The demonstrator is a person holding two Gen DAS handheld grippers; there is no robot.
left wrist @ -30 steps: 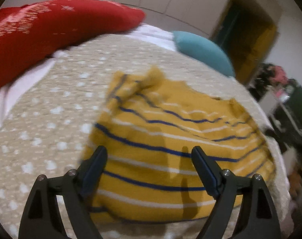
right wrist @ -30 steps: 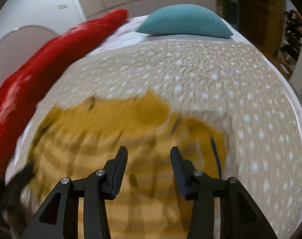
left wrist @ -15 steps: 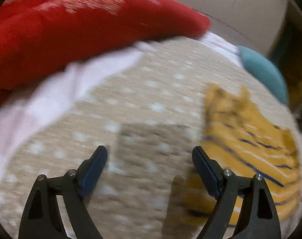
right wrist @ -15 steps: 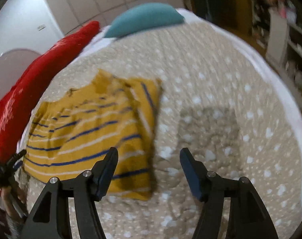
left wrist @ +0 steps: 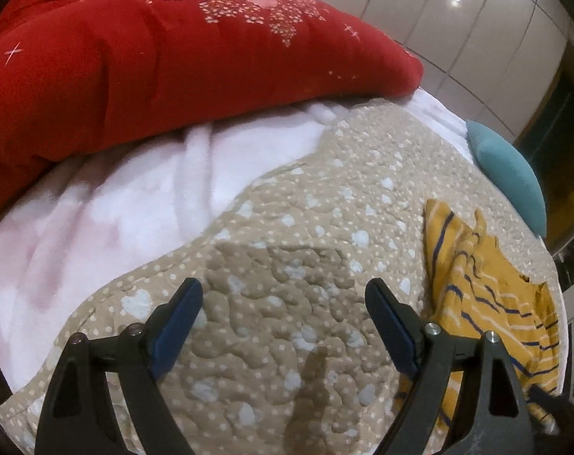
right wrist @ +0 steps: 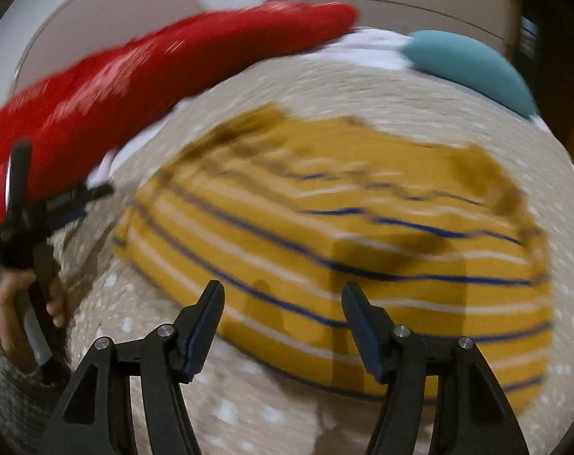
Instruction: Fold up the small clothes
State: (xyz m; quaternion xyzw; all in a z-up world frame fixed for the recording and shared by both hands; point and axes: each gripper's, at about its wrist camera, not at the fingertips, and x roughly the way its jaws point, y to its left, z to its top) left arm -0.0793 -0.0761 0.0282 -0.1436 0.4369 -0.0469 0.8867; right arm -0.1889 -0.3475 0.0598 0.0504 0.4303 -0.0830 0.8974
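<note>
The mustard shirt (right wrist: 362, 250) with blue and white stripes lies folded on the bed's dotted quilt (left wrist: 294, 227). It fills mid-frame above the right claw (right wrist: 283, 326) and lies at the lower right, beside the left claw (left wrist: 283, 322); both claws gape, empty.

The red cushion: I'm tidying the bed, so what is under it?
The red cushion rests on a white-pink fleece blanket, which runs beneath it. Whatever else lies under the cushion is covered. The beige dotted quilt overlaps the blanket's near edge.
</note>
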